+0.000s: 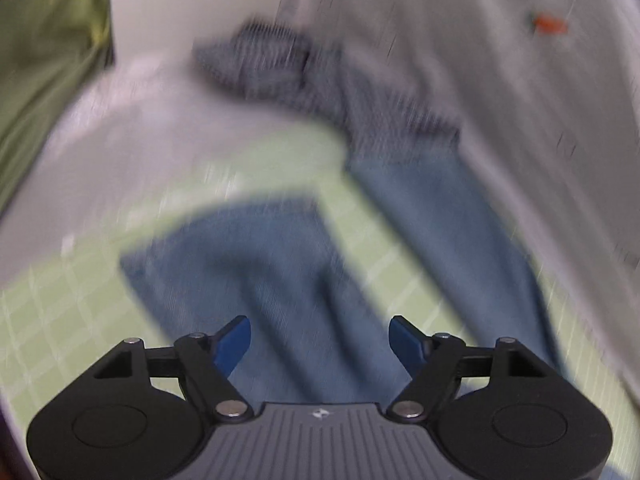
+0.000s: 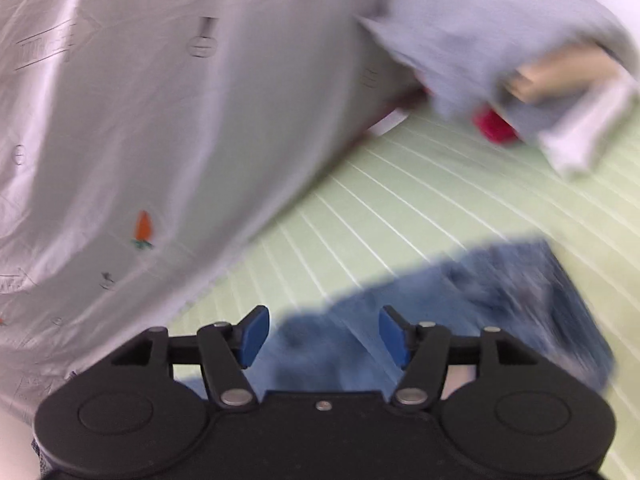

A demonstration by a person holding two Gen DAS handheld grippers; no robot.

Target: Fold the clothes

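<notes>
Jeans (image 1: 256, 280) are lying on the green grid sheet (image 1: 52, 320), at twelve o'clock of my left gripper (image 1: 320, 344) and right gripper (image 2: 324, 334); I'm holding both spread, empty.

Surface: pale green sheet (image 2: 420, 200) with thin white grid lines, looks like a bed, spread flat under everything
Big cover: white-grey quilt (image 2: 160, 100) with little line doodles and a small orange carrot print (image 2: 143, 230), bunched along the green sheet's edge
Left side: olive-green fabric (image 1: 44, 60) hanging or draped at the far left of the left wrist view, can't tell if it's a curtain
Wall: plain white stretch (image 1: 180, 8) next to that green fabric
Light: soft and even, no hard shadows; both views pretty motion-blurred
</notes>
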